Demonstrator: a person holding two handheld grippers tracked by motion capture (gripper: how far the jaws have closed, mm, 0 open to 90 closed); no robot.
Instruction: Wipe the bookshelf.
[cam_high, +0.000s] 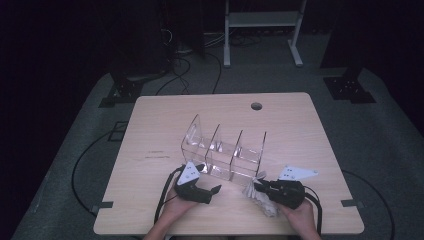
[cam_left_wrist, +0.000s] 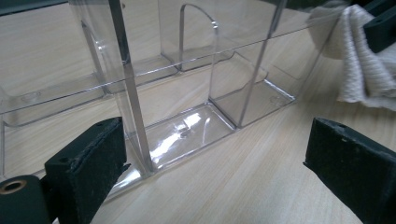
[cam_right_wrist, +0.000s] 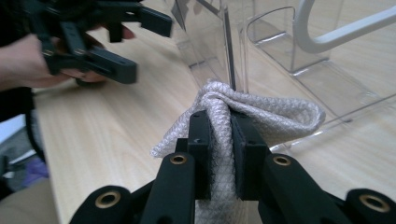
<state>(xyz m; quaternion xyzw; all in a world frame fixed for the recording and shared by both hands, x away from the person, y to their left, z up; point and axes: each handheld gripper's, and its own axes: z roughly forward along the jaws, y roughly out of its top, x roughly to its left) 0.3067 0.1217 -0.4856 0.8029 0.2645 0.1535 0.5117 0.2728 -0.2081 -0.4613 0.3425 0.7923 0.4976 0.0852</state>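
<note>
A clear acrylic organiser (cam_high: 225, 150) with three compartments stands in the middle of the wooden table (cam_high: 150, 125). My right gripper (cam_high: 257, 187) is shut on a folded white knitted cloth (cam_right_wrist: 261, 116), held just in front of the organiser's (cam_right_wrist: 280, 56) near right corner. The cloth (cam_high: 260, 197) droops to the table under the jaws. My left gripper (cam_high: 210, 181) is open at the organiser's near left corner, its jaws wide apart with the organiser's (cam_left_wrist: 187, 121) front wall between and beyond them. The cloth (cam_left_wrist: 364, 60) shows at the upper right of the left gripper view.
A round cable hole (cam_high: 256, 106) lies near the table's far edge. Cables (cam_high: 85, 165) trail across the grey carpet on the left. A white metal frame (cam_high: 262, 30) stands beyond the table. The far half of the table is bare wood.
</note>
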